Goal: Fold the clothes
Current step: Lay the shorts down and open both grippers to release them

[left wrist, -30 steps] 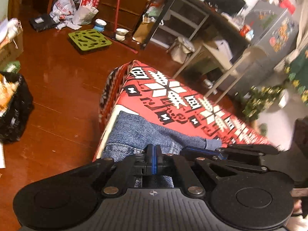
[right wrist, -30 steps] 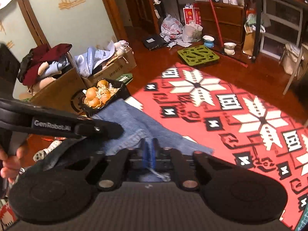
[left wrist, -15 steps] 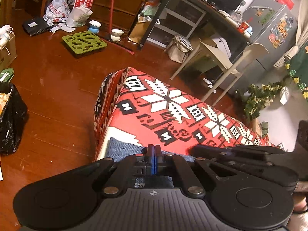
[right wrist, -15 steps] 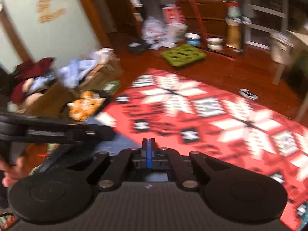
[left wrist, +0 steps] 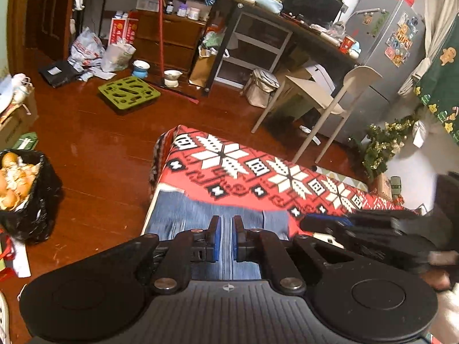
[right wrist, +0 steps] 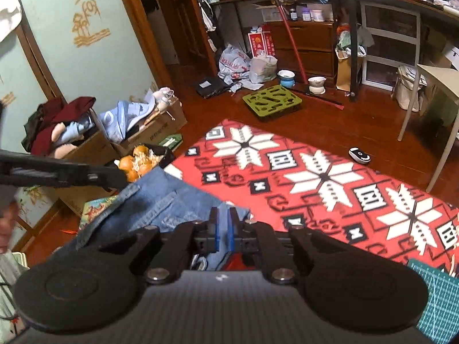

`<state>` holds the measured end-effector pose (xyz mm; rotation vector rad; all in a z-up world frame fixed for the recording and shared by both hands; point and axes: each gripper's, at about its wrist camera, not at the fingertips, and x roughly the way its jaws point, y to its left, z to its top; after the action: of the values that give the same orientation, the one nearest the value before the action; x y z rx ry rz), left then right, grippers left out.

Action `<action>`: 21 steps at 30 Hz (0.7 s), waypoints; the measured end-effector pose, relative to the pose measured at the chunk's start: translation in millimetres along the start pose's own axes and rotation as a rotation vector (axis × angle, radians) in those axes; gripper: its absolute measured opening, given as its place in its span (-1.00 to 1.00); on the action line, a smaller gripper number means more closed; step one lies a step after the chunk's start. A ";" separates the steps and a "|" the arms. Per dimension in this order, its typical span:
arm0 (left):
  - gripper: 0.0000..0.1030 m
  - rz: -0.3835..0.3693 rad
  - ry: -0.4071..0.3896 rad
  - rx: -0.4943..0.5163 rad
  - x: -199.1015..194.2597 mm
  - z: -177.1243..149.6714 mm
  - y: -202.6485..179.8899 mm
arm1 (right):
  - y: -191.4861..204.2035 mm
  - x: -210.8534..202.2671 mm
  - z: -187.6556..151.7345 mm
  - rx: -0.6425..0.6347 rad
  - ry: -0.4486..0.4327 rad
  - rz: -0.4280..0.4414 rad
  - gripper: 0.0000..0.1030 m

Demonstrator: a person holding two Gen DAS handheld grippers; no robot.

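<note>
A pair of jeans [right wrist: 160,200] lies at the near left corner of the desk [right wrist: 330,172], on a red cloth with white snowflake shapes and black key-pattern bands. The denim is mid-blue and coarse, with a stitched seam and a pocket edge showing in the right wrist view; one part hangs a little over the left edge of the desk.

The left gripper [left wrist: 224,238] has just been opening: its blue pads stand a small way apart, and the denim seen through the gap lies below them, not pinched. The right gripper [right wrist: 221,230] has likewise just been opening, with a narrow slot between its pads and no cloth caught in it. Both are released and sit above the jeans, side by side, each one showing as a dark bar in the other's view.

By my reading, a fold has just been laid down and let go, so the step in hand is the pause between folds. The next move likely calls for picking a fresh edge of the denim, probably the overhanging part or the end nearest the person, pinching through both layers, and carrying it across so the stack stays square. Denim is stiff and heavy, so it should hold a crease, but a shallow pinch may slip off the thick seam.
</note>
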<state>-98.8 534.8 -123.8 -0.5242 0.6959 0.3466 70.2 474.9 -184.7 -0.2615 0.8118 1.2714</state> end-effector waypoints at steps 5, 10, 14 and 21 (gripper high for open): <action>-0.88 0.056 -0.009 -0.034 -8.2 -20.3 14.0 | -4.3 37.8 -4.3 0.035 -0.005 0.021 -0.94; -0.89 0.097 0.041 -0.026 6.6 -22.8 30.4 | -12.5 51.6 3.6 0.031 0.016 -0.042 -0.97; -0.88 0.077 0.029 -0.037 14.5 -19.3 40.1 | -6.9 39.7 15.0 0.015 -0.020 -0.001 -0.87; -0.93 0.035 0.029 -0.044 46.5 3.8 44.3 | 41.4 59.5 21.4 -0.010 0.031 0.214 -0.86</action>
<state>-84.2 579.1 -168.1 -0.5602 0.7272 0.3890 44.7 544.6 -198.8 -0.2062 0.8775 1.4750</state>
